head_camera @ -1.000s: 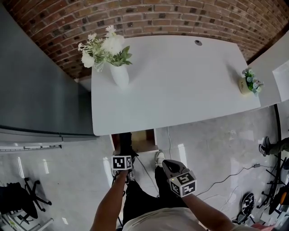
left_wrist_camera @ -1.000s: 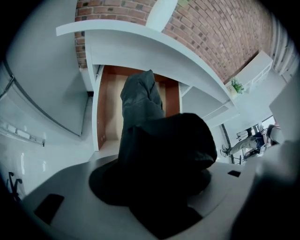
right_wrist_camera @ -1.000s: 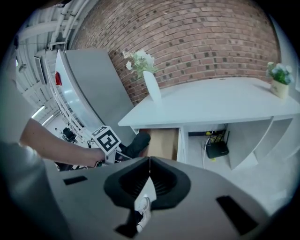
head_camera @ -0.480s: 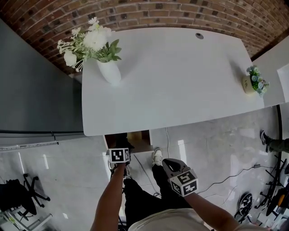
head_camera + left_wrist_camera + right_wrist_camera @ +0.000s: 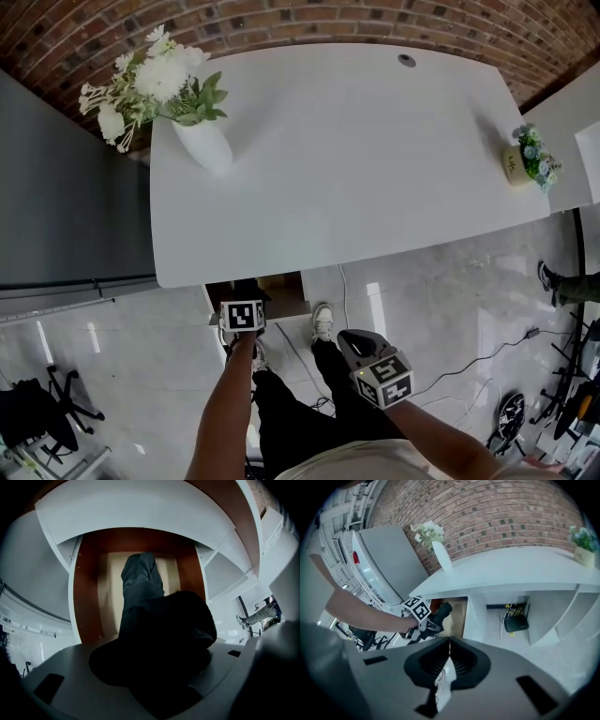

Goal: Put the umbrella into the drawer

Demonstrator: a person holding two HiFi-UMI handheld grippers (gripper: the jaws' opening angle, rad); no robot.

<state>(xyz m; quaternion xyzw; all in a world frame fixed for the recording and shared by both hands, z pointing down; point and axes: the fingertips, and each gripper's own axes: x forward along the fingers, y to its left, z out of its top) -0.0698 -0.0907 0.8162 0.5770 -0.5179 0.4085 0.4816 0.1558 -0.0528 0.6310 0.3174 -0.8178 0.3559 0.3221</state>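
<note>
1. Displaying black-and-white square markers on each gripper's cube. Lettering on the small flower pot (image 5: 514,167), far ahead and to the right of the right gripper (image 5: 449,644), being too small to read.
2. Standing open directly below the left gripper (image 5: 150,681): drawer (image 5: 86,592) with brown walls and a pale floor, under the white desk (image 5: 356,159).
3. Holding white flowers: vase (image 5: 208,145) on the desk, beyond the left gripper.
4. Sitting in an open compartment under the desk, ahead of the right gripper: black router (image 5: 516,623).
5. Clamping the dark folded umbrella (image 5: 140,588) between the left gripper's jaws, its far end hanging over the drawer floor; contact with the floor not being discernible.
6. Pointing the left gripper steeply down, forearm stretched forward.
7. Keeping the right gripper's jaws pressed together, angling it down and forward, just right of the left gripper.
</note>
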